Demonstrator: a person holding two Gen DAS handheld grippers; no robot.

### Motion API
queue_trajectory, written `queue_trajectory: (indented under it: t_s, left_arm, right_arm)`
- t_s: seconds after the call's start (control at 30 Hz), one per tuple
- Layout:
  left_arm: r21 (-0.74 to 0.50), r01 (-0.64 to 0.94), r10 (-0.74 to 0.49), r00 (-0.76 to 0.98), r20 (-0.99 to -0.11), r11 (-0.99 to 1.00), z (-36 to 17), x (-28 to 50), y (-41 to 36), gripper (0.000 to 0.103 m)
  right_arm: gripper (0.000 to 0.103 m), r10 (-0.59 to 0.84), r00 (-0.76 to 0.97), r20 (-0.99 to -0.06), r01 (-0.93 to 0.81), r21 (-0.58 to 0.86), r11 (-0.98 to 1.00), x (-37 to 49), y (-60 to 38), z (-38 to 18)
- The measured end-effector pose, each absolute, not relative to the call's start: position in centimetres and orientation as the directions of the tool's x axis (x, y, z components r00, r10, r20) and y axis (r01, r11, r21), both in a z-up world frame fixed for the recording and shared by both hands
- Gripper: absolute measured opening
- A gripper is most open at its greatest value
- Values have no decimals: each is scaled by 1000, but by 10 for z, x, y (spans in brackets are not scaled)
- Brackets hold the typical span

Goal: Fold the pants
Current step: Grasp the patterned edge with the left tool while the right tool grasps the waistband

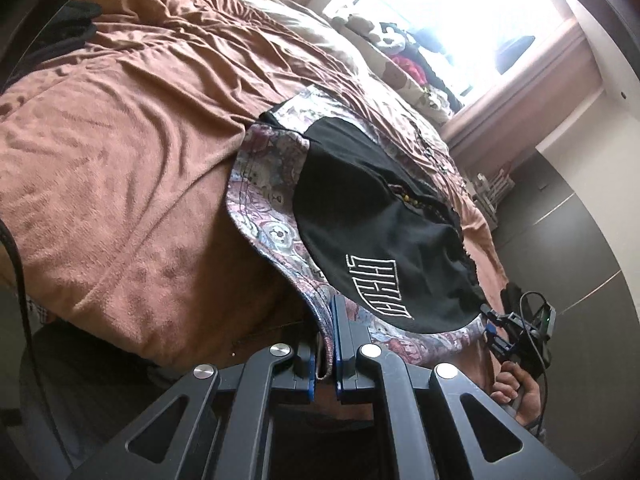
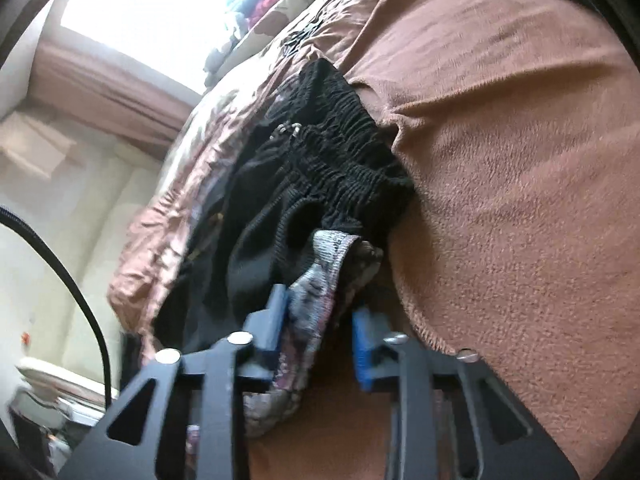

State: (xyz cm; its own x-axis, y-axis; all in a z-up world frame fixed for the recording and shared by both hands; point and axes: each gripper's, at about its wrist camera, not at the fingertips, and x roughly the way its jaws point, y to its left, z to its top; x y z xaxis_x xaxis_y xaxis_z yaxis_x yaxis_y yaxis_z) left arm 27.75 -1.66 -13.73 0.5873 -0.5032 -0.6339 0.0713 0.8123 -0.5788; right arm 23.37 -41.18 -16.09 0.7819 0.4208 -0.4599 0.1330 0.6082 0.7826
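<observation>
The pants (image 1: 360, 216) lie on the bed (image 1: 120, 160), near its edge, not yet neatly folded. The left gripper (image 1: 326, 344) is clenched on their hem; the right gripper (image 2: 320, 328) straddles cloth, contact unclear.

A wide bed is covered by a rumpled, rust-brown fleece blanket (image 1: 120, 128), with a beige pillow (image 1: 304, 28) laid at its far end. Behind it a bright window (image 1: 460, 8) is blown out by daylight and framed by dusty-pink curtains (image 1: 532, 80). Soft toys (image 1: 384, 36) are heaped below the glass. The floor beside the bed is laid with grey tiles (image 1: 568, 240), and a cream wall (image 2: 24, 56) is seen.
</observation>
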Motion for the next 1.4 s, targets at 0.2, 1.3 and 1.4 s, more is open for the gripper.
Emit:
queue_trajectory:
  t_s: [0.2, 1.3, 1.4]
  left_arm:
    - [-588, 98, -515, 611, -601, 803, -118, 269, -16, 6]
    - [-632, 164, -564, 654, -505, 757, -26, 437, -16, 5]
    - [-622, 152, -555, 643, -528, 768, -32, 467, -19, 5]
  right_arm:
    - [7, 405, 803, -438, 123, 786, 606, 224, -416, -154]
    - [5, 383, 844, -376, 56, 771, 634, 307, -420, -70]
    - [5, 376, 831, -410, 71, 748, 660, 332, -417, -64]
